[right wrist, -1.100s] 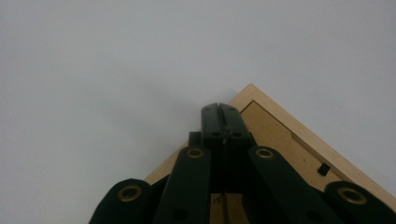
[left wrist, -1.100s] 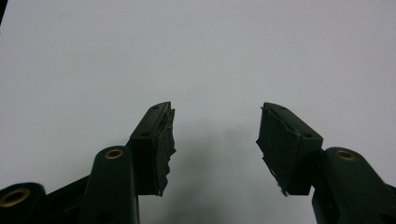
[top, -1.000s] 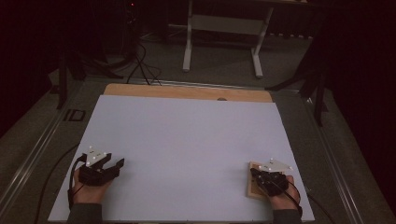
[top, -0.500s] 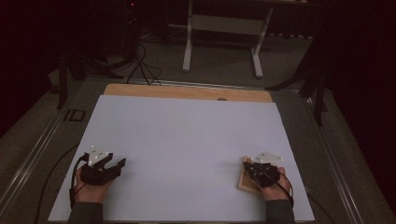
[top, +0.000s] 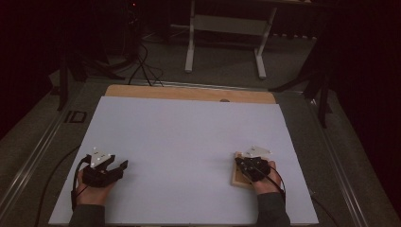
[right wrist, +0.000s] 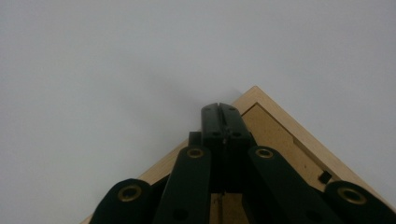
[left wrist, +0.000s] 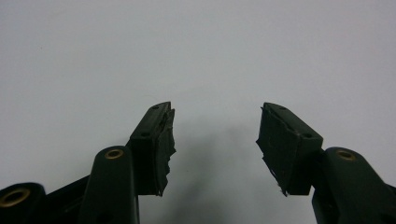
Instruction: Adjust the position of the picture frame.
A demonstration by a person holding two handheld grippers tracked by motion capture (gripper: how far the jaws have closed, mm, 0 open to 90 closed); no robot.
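A small wooden frame lies flat on the white sheet at the near right. It has a raised pale rim and a brown board inside. My right gripper rests over it, held by a hand from below. In the right gripper view its jaws are shut tight together, tips at the frame's far corner, with nothing visible between them. My left gripper sits on the sheet at the near left. It is open, with only bare sheet between its fingers.
A strip of wooden tabletop shows past the sheet's far edge. Metal rails run along both sides of the table. Beyond it stands a white stand's legs on a dark floor with cables.
My right hand has slid to the left across the sheet, and the wooden frame has moved left along with it. The left gripper has stayed where it was.
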